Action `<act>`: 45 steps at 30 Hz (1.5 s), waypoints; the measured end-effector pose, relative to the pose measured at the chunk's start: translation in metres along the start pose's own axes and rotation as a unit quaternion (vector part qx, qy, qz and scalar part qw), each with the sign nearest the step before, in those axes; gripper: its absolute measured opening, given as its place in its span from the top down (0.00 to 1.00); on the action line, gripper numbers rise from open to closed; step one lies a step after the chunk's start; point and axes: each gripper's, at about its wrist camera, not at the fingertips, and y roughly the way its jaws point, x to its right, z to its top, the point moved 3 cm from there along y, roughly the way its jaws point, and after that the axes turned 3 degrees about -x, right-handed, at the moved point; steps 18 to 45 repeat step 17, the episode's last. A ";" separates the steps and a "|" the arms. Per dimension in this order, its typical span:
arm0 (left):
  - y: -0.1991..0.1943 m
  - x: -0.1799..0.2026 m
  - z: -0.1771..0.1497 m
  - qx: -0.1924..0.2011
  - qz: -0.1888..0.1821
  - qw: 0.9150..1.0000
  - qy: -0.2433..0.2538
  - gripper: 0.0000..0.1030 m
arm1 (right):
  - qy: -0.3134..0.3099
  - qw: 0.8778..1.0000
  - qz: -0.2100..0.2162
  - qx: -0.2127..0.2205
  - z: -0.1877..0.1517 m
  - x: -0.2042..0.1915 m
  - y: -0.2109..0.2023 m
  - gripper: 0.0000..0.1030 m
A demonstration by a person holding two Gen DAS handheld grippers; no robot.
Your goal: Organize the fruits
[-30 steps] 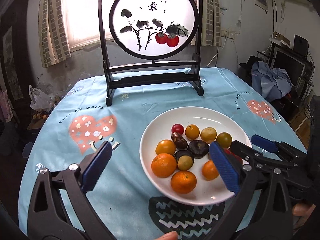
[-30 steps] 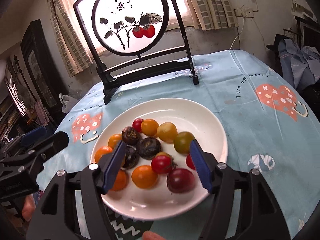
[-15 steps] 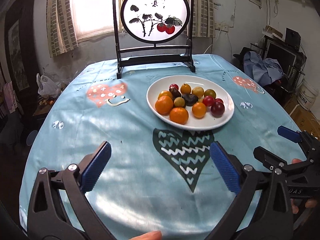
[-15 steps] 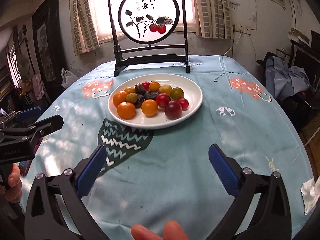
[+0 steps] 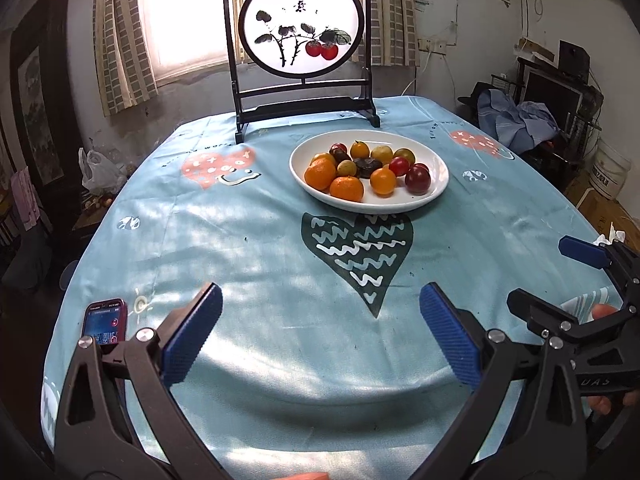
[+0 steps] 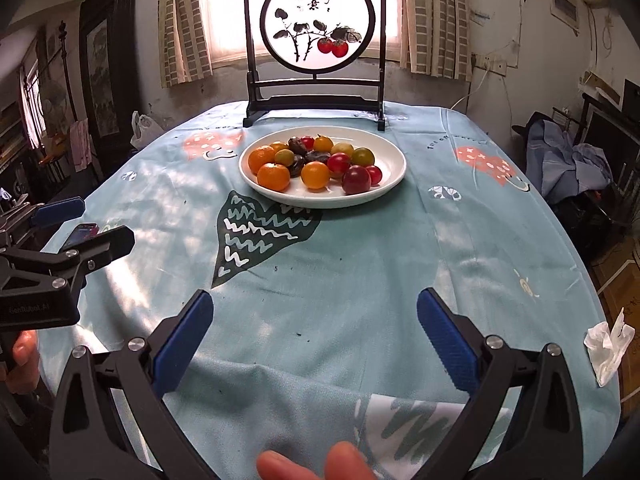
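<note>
both grippers are well back from the plate now, hanging over the near edge of the table, where a second ago they were right down over the fruit. the left gripper shows its blue pads spread wide with nothing but tablecloth between them, same as it was a second ago. the right gripper is just as wide and just as empty, and that's a change, because a second ago its jaws were set narrower over the plate. nothing comes away with either of them.

so where's the fruit? all of it sits on the white plate, out in the middle of the table in front of the painted screen: three oranges at the near left, a dark plum at the near right, small red, yellow and green tomatoes and a few dark fruits heaped behind. none lies loose on the cloth.

a phone lies at the near left edge, a crumpled tissue at the near right, both well apart from the plate.

my read: with everything gathered on the plate and both tools drawn off empty, the sorting looks finished, or very nearly so.
</note>
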 end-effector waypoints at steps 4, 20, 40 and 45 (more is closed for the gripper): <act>-0.005 0.002 -0.004 0.003 -0.007 1.000 -0.002 0.02 | -0.004 1.000 0.000 0.003 -0.004 -0.004 -0.006 0.01; -0.012 0.000 -0.009 0.004 0.003 1.000 -0.011 0.02 | 0.000 1.000 0.000 0.011 -0.008 -0.004 -0.015 0.01; -0.012 0.000 -0.009 0.004 0.003 1.000 -0.011 0.02 | 0.000 1.000 0.000 0.011 -0.008 -0.004 -0.015 0.01; -0.012 0.000 -0.009 0.004 0.003 1.000 -0.011 0.02 | 0.000 1.000 0.000 0.011 -0.008 -0.004 -0.015 0.01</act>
